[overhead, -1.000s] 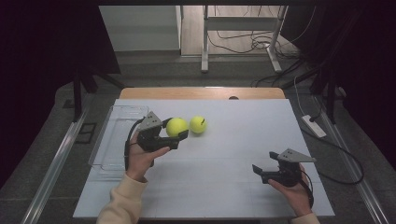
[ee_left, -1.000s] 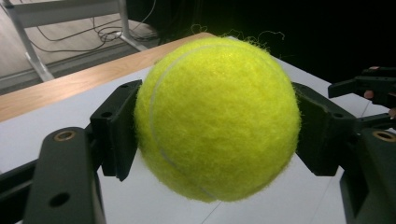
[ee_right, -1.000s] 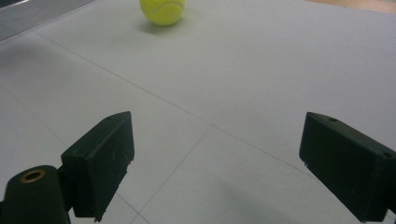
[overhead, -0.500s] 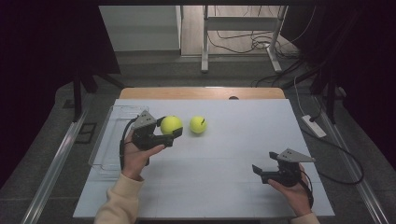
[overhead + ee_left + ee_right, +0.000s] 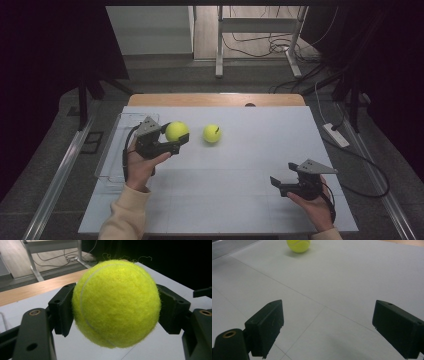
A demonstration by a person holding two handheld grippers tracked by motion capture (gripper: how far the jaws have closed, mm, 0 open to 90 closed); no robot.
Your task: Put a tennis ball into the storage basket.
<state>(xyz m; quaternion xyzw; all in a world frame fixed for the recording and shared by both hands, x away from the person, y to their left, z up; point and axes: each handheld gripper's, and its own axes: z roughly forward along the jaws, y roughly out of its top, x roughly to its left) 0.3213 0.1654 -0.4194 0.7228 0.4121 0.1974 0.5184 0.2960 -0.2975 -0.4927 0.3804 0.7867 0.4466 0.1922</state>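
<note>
My left gripper (image 5: 176, 137) is shut on a yellow tennis ball (image 5: 176, 131), held above the white table at its left side. In the left gripper view the same ball (image 5: 116, 303) sits squeezed between both black pads. A second yellow tennis ball (image 5: 212, 133) lies on the table just to the right of the held one; it appears far off at the top of the right gripper view (image 5: 298, 245). My right gripper (image 5: 277, 184) rests low near the table's front right, open, with bare table between its pads (image 5: 265, 326).
A clear plastic tray (image 5: 116, 150) stands along the table's left edge, beside the left hand. A wooden strip (image 5: 215, 99) borders the far edge. Cables and a power strip (image 5: 336, 135) lie on the floor to the right. A metal frame stands behind the table.
The left gripper has carried its ball a little to the left, toward the tray. The second ball and the right gripper have stayed where they were.
</note>
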